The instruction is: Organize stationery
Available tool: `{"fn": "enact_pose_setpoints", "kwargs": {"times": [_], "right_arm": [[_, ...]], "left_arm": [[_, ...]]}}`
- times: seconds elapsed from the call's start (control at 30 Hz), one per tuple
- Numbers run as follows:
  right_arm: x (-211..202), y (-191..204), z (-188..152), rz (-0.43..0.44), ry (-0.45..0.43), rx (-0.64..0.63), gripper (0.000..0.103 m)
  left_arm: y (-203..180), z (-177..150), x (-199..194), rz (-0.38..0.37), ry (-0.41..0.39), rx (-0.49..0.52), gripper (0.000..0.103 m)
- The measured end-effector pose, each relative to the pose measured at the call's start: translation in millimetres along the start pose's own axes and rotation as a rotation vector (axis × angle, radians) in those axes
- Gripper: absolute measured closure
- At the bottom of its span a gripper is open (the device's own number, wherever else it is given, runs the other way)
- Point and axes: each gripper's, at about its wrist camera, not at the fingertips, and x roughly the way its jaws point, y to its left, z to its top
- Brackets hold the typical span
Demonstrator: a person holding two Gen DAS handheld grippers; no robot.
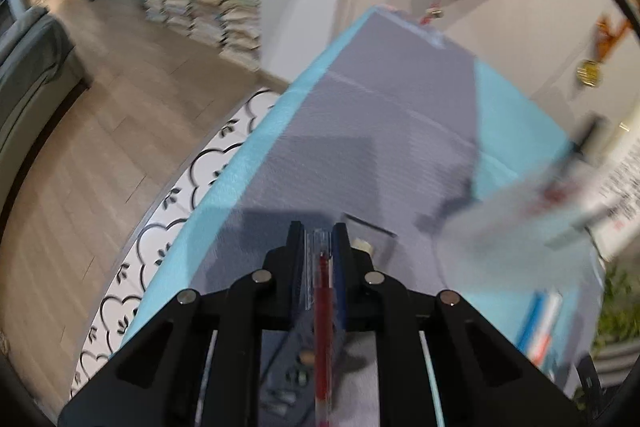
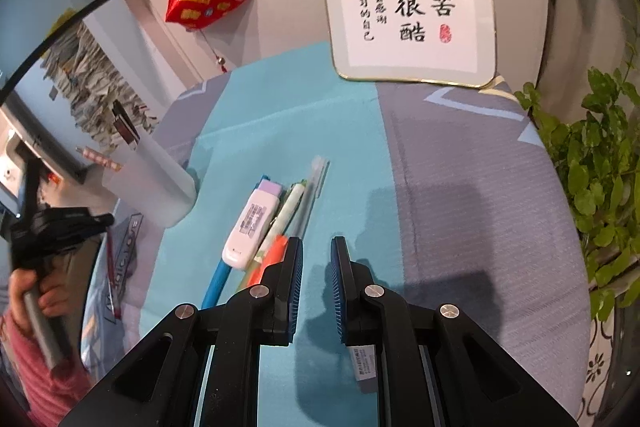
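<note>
Red-ink pen (image 1: 322, 291) was clamped in the left gripper (image 1: 318, 239) jaws above the desk (image 1: 400, 131), right gripper (image 2: 316, 251) jaws closed on nothing beside the loose stationery pile (image 2: 272, 219), so most sorting into the frosted cup (image 2: 160, 183) looked undone.

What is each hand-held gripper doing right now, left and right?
Left hand-held gripper: closed on a red pen.
Right hand-held gripper: closed to a narrow gap, holding nothing, above the turquoise cloth.
</note>
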Motion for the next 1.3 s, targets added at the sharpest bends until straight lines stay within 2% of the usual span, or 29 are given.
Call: {"fn": "enact_pose_setpoints", "kwargs": {"times": [0.33, 0.5, 0.63, 0.83, 0.97, 1.1, 1.2, 1.3], "right_arm": [[-1, 5, -5, 0.011, 0.006, 0.004, 0.090], [-4, 2, -7, 0.013, 0.002, 0.012, 0.090], [-9, -1, -8, 0.009, -0.009, 0.021, 0.090], [-17, -5, -9, 0.007, -0.029, 0.034, 0.090], [-19, -8, -10, 0.000, -0.034, 0.040, 0.090], [-18, -10, -11, -0.006, -0.027, 0.049, 0.090], [-16, -9, -11, -0.008, -0.020, 0.042, 0.090], [-14, -7, -11, -0.008, -0.012, 0.041, 0.090]], "left_arm": [[-19, -17, -114, -0.186, -0.232, 0.137, 0.091], [-45, -9, -161, -0.273, -0.349, 0.194, 0.091], [-63, -3, -184, -0.302, -0.403, 0.233, 0.091], [-88, 8, -184, -0.252, -0.485, 0.267, 0.091], [-96, 9, -159, -0.239, -0.435, 0.283, 0.091], [-100, 6, -126, -0.177, -0.383, 0.294, 0.091], [-99, 4, -107, -0.177, -0.312, 0.297, 0.091], [-97, 2, -97, -0.162, -0.289, 0.300, 0.091]]}}
